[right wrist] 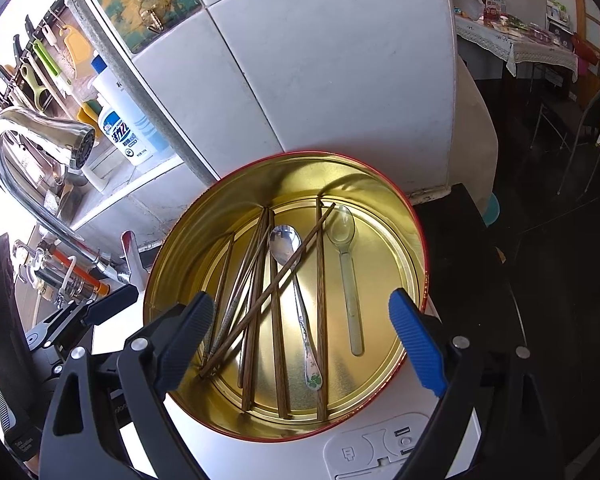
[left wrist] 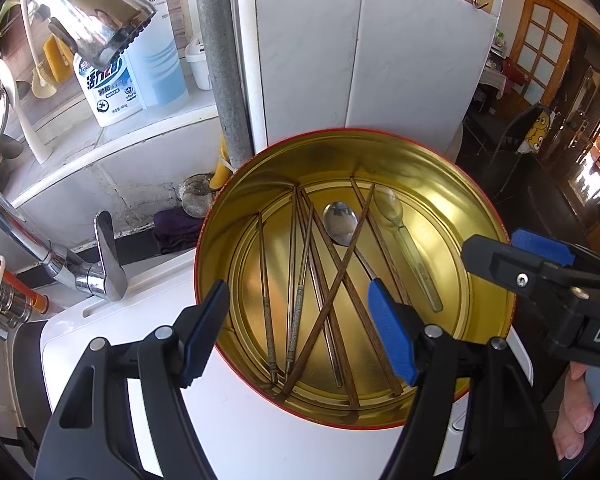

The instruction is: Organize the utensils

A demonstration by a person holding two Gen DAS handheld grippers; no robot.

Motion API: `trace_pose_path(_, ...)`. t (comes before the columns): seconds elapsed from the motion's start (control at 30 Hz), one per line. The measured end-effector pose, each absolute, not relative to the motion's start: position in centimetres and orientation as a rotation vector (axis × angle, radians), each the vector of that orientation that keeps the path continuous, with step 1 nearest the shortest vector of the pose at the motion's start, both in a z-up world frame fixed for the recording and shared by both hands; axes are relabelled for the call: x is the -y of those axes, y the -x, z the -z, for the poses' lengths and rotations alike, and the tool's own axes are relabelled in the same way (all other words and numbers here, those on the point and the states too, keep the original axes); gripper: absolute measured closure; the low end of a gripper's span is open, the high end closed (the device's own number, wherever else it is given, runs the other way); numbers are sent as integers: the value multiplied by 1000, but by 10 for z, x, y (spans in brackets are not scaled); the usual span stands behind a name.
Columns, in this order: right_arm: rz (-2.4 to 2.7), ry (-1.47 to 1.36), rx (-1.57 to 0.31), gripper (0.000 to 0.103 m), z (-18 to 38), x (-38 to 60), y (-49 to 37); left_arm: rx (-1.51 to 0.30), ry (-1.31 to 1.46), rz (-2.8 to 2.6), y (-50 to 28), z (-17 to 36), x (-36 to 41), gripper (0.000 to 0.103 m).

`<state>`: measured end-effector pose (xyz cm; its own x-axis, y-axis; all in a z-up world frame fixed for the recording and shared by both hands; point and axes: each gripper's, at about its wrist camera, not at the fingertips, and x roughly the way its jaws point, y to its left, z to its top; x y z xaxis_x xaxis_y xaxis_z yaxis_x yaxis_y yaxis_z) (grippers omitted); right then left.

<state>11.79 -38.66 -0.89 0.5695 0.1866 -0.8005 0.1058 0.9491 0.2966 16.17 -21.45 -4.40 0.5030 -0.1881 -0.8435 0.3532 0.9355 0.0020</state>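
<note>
Hovered over a round gold-lined tin with a red rim (left wrist: 496, 216), centre of both frames, standing on a white appliance top (left wrist: 228, 432). Inside lay brown wooden chopsticks (right wrist: 278, 344), thin metal chopsticks (left wrist: 296, 312), a steel spoon with a patterned handle (right wrist: 286, 242) and a clear plastic spoon (right wrist: 342, 232), crossed loosely on the tin floor. Left gripper (left wrist: 296, 332) poised low in the left view, blue-padded fingers spread wide, holding nothing. Right gripper (right wrist: 308, 340) likewise spread and unloaded above the tin's near rim. Chrome tap (right wrist: 40, 136) at left.
</note>
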Motion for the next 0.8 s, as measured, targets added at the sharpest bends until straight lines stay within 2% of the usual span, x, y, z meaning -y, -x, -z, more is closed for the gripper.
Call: trace_pose_path(0.8,-61,-326,-951,10,6,384,-111,-978,-204,298,-158,47,215,32)
